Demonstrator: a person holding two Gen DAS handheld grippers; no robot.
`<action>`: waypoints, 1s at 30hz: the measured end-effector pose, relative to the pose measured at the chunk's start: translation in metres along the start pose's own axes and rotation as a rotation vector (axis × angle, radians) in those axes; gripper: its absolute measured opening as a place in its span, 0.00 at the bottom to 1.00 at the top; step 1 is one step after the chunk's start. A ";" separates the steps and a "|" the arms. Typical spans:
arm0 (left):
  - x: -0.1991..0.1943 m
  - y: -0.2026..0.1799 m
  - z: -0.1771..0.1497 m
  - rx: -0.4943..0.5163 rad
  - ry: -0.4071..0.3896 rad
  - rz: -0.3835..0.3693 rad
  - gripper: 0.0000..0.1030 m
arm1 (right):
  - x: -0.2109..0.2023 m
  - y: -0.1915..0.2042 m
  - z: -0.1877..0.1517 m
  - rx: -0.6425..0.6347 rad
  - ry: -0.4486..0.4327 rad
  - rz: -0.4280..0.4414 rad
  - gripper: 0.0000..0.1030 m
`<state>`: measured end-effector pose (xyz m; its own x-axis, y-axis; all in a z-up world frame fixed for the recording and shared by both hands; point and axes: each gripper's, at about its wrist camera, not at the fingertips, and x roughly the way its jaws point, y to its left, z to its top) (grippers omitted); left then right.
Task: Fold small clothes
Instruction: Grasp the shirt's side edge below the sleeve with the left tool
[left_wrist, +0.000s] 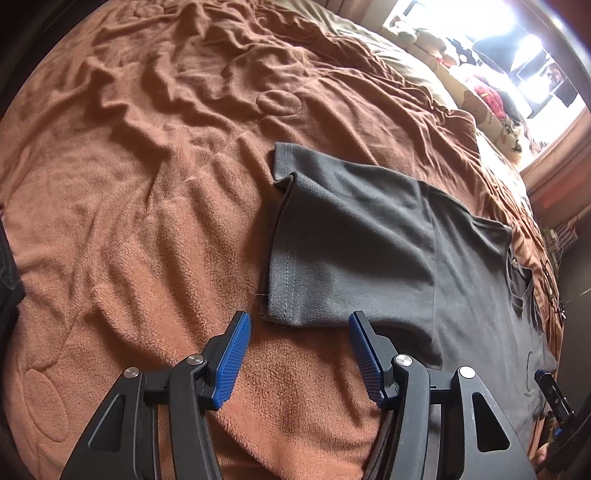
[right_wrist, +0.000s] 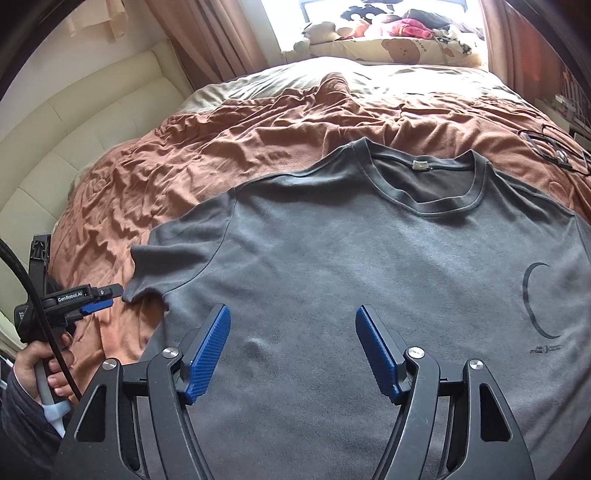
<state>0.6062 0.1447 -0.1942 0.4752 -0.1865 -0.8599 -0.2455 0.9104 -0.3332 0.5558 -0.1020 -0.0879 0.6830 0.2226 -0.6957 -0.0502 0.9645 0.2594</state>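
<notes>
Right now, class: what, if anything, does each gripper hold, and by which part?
Nothing. The left gripper is open by the T-shirt sleeve; the right gripper is open above its chest.

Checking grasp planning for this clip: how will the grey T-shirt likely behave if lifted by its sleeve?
The T-shirt is probably floppy: it lies flat and follows the blanket. Lifted by the sleeve, near the left gripper, it would likely drape and drag. It may cling somewhat to the fuzzy blanket.
</notes>
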 end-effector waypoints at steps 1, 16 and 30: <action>0.005 0.001 0.001 -0.013 0.010 0.001 0.50 | 0.003 0.000 0.001 0.008 0.005 0.010 0.63; -0.024 -0.004 0.021 -0.037 -0.099 -0.075 0.06 | 0.082 0.016 0.020 0.136 0.141 0.204 0.25; -0.050 -0.045 0.038 0.068 -0.131 -0.170 0.06 | 0.139 0.033 0.020 0.289 0.199 0.322 0.16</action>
<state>0.6253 0.1272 -0.1212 0.6120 -0.2940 -0.7342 -0.0965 0.8936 -0.4383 0.6640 -0.0419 -0.1623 0.5113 0.5537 -0.6572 -0.0122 0.7693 0.6387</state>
